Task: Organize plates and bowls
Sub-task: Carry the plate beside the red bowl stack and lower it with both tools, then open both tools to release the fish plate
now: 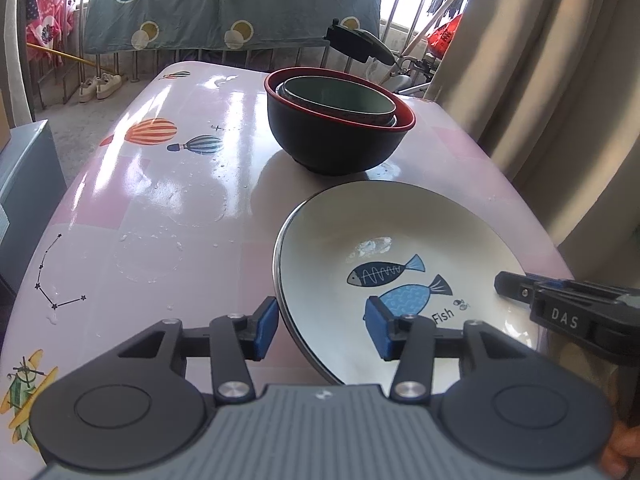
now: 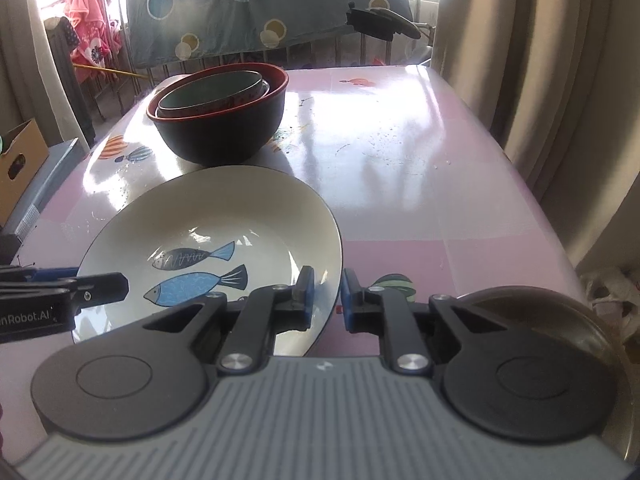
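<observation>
A white plate with blue fish is tilted above the pink table. My left gripper is open, its blue pads on either side of the plate's left rim with a gap. My right gripper is shut on the plate's right rim. Behind stands a black bowl with a red rim, with a grey-green bowl nested inside it.
Beige curtains hang along the table's right side. A railing with a hung patterned cloth is behind the table. A dark bowl-like object sits at the near right. A cardboard box is at the left.
</observation>
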Demonstrator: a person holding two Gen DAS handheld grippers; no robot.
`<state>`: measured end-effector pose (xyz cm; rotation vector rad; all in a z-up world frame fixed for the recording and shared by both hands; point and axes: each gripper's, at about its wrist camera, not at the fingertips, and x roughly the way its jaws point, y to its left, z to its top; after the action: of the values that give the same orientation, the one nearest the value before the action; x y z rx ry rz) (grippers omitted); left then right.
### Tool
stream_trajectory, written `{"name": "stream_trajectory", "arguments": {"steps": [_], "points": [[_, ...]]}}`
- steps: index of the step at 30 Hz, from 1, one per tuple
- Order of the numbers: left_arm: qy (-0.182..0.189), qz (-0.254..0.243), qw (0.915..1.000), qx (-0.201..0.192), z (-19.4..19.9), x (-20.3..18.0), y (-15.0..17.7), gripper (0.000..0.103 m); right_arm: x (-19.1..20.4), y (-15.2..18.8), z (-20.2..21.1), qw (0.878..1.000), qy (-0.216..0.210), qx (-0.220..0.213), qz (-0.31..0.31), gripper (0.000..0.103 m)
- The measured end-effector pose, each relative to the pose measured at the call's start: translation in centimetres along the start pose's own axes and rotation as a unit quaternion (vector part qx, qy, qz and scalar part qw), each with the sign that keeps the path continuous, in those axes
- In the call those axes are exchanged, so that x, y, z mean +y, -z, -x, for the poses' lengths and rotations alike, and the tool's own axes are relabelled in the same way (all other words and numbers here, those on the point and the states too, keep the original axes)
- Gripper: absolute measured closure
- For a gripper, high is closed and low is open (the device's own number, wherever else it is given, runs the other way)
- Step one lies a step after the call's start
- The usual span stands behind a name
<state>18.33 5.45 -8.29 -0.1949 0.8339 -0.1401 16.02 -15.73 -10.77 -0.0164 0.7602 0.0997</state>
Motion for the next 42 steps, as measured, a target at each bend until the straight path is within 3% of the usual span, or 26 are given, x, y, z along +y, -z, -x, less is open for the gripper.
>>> {"name": "stream_trajectory", "arguments": {"steps": [6,14,19,24,29,32,37,42], "points": [[-0.011,-0.008,0.9999,-0.003,-0.1,-0.1,0.0,0.052,1.4,-0.1,-0.4,0.999,0.028,-0.004,0.036,0.086],[0.002,0.004,1.0,0.0,-0.2,0.5,-0.1,0.052,2.4,-0.1,-0.5,0.997,0.025,-0.009,0.071,0.084],[-0.005,-0.003,1.0,0.006,-0.2,0.3,-0.4,0.052,1.4,-0.4,-0.1,0.999,0.007,0.0,0.044,0.085],[-0.03,-0.019,0.9993,0.01,0.2,-0.4,-0.6,0.04,0.4,-0.4,0.3,1.0,-0.009,0.006,0.005,0.082],[-0.064,-0.037,0.9972,0.011,1.4,-0.9,-0.7,0.02,-0.4,-0.2,1.5,0.999,-0.022,0.005,-0.036,0.053],[-0.092,-0.047,0.9946,0.006,2.3,-1.3,-0.7,0.019,-0.9,-0.2,2.8,0.998,-0.032,-0.004,-0.055,0.045],[-0.108,-0.047,0.9931,0.0,4.1,-1.6,-0.7,0.016,-1.4,0.2,5.1,0.997,-0.042,-0.018,-0.069,0.035],[-0.1,-0.043,0.994,0.007,5.2,-2.1,-0.1,0.016,-1.9,0.7,7.4,0.996,-0.045,-0.03,-0.075,0.032]]}}
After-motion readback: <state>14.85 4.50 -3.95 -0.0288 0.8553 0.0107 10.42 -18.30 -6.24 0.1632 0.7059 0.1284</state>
